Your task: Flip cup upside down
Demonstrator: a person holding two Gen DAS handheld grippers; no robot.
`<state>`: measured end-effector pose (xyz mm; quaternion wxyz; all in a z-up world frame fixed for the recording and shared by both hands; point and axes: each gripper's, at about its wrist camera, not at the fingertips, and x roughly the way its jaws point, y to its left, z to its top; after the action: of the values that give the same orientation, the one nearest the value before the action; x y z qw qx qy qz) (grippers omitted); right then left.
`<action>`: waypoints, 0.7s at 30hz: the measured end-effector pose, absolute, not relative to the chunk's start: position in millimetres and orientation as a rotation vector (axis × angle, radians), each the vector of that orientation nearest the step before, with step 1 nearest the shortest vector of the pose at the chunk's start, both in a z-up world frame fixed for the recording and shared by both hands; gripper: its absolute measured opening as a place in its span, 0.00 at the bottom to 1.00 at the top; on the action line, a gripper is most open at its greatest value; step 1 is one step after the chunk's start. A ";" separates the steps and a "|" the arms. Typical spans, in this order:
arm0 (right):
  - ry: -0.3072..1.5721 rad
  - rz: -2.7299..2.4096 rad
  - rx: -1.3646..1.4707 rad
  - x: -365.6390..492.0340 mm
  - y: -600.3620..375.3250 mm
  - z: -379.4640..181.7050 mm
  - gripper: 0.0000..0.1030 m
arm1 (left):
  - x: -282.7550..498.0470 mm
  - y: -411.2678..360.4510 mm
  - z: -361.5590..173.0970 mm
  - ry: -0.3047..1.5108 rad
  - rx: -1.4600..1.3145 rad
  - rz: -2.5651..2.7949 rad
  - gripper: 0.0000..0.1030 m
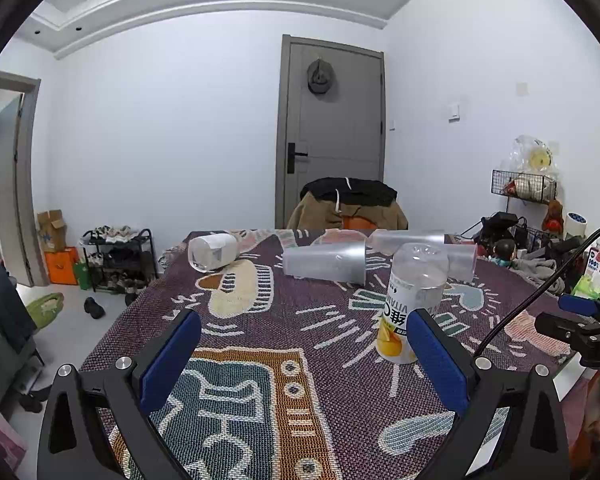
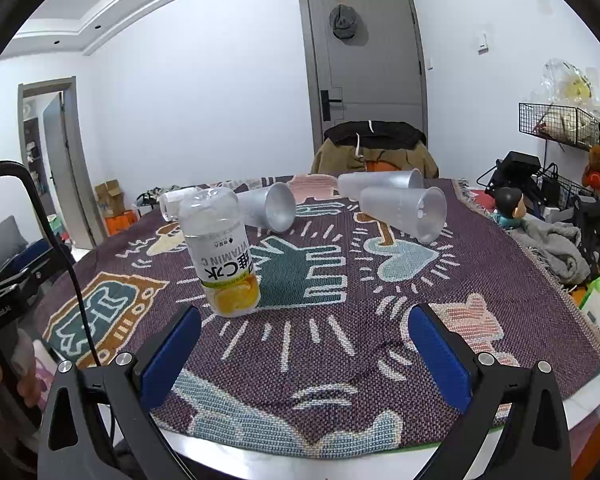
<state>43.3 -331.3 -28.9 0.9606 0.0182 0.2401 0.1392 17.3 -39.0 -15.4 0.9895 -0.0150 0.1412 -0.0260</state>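
Three frosted plastic cups lie on their sides on the patterned cloth: one in the middle [image 1: 324, 263] [image 2: 270, 207], one far back [image 1: 408, 238] [image 2: 380, 184], one to the right [image 1: 462, 262] [image 2: 404, 210]. A vitamin C bottle [image 1: 414, 300] [image 2: 222, 248] stands upside down in front of them. A white bottle [image 1: 212, 251] [image 2: 174, 202] lies on its side at the far left. My left gripper [image 1: 304, 356] is open and empty, low over the cloth, left of the upside-down bottle. My right gripper [image 2: 304, 354] is open and empty near the table's front edge.
The table [image 2: 596, 394] carries a woven cloth [image 2: 340, 320]. A chair draped with clothes [image 1: 346, 208] stands behind the table. Clutter, a grey cloth [image 2: 552, 248] and a figurine [image 2: 510, 202] sit at the right edge. A shoe rack [image 1: 118, 258] stands on the left.
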 end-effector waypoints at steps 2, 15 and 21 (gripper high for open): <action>0.487 0.281 0.036 43.5 -331.2 -28.8 1.00 | 17.2 -38.7 -15.4 0.283 -0.029 -0.054 1.00; 0.489 0.282 0.032 43.4 -330.9 -29.6 1.00 | 17.1 -34.7 -15.1 0.279 -0.040 -0.045 1.00; 0.487 0.284 0.024 43.0 -330.4 -30.0 1.00 | 17.1 -34.9 -15.2 0.279 -0.039 -0.045 1.00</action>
<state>43.0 -330.4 -30.0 0.9605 0.0117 0.2402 0.1401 17.1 -34.9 -15.2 0.9899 -0.0194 0.1389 -0.0222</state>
